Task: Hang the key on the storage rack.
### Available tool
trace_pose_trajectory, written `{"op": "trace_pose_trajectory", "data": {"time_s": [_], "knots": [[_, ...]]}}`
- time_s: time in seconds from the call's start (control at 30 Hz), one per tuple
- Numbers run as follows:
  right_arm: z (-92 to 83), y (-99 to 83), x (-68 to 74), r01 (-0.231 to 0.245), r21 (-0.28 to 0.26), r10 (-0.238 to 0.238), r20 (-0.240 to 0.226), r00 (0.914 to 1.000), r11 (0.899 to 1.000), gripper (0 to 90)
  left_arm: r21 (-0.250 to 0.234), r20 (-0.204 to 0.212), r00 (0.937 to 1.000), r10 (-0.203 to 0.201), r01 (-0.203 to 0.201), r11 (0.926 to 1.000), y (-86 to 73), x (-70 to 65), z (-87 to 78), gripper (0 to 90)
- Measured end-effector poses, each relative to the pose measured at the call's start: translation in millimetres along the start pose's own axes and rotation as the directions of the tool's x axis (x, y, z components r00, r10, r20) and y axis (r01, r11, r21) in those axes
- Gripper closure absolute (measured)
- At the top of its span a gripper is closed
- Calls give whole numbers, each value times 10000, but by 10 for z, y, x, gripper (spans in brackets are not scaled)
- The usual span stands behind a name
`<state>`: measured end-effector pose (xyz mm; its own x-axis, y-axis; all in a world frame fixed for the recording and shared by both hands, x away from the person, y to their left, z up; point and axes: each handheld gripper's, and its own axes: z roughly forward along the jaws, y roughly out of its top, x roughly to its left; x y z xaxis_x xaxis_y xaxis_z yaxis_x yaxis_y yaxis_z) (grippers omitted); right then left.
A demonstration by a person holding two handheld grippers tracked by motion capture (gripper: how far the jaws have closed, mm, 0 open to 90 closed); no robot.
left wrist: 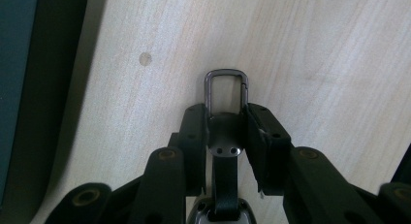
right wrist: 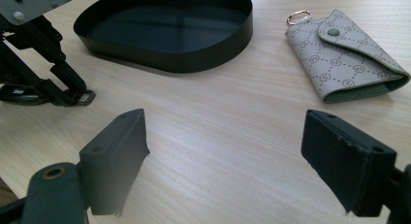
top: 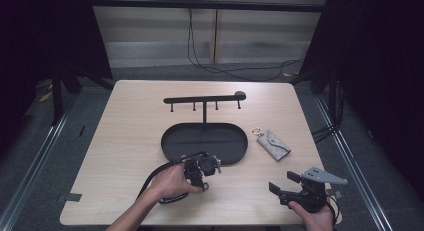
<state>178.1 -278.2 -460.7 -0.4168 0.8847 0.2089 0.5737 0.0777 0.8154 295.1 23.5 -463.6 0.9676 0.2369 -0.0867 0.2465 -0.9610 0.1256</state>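
A small dark metal clasp (left wrist: 226, 90) on a black strap (left wrist: 225, 183) sits between the jaws of the left gripper (left wrist: 225, 124), which are closed on the strap's leather end just behind the clasp's rectangular loop. The loop pokes out past the jaw tips, over the pale wooden table (left wrist: 315, 49). In the high view the left gripper (top: 200, 168) lies low on the table at the near edge of the black oval tray (top: 172, 141), held by the left hand (top: 172, 183), with the strap curving back toward the near left. In the right gripper view the same clasp (right wrist: 86, 97) rests on the wood at the tip of the left gripper (right wrist: 53, 83), near the tray (right wrist: 194, 59).

The right gripper (top: 282, 183) is at the near right of the table, held by the right hand (top: 315, 216), well apart from the left one. Its jaws stand wide apart with nothing between them, over bare wood.

A grey patterned key pouch (top: 273, 145) with a small ring lies just right of the tray; in the right gripper view the pouch (right wrist: 344, 54) is closed by a snap flap. At the tray's far side rises a black hook rack (top: 205, 100) on a post.
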Motion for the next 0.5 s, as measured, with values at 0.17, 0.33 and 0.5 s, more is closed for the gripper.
{"op": "trace_pose_trajectory", "data": {"time_s": [0.17, 0.33, 0.5], "knots": [[3, -1, 12, 94, 37, -94, 23, 10000, 9999, 169, 383, -304, 9993, 225, -213, 9990, 51, -53, 11, 701], [6, -1, 13, 96, 48, -96, 50, 9999, 9999, 169, 569, -288, 9991, 308, -292, 9980, 74, -52, 13, 703], [10, -1, 16, 113, 102, -113, 36, 9999, 9999, 169, 788, -310, 9995, 110, -85, 9969, 108, -50, 19, 704]]}}
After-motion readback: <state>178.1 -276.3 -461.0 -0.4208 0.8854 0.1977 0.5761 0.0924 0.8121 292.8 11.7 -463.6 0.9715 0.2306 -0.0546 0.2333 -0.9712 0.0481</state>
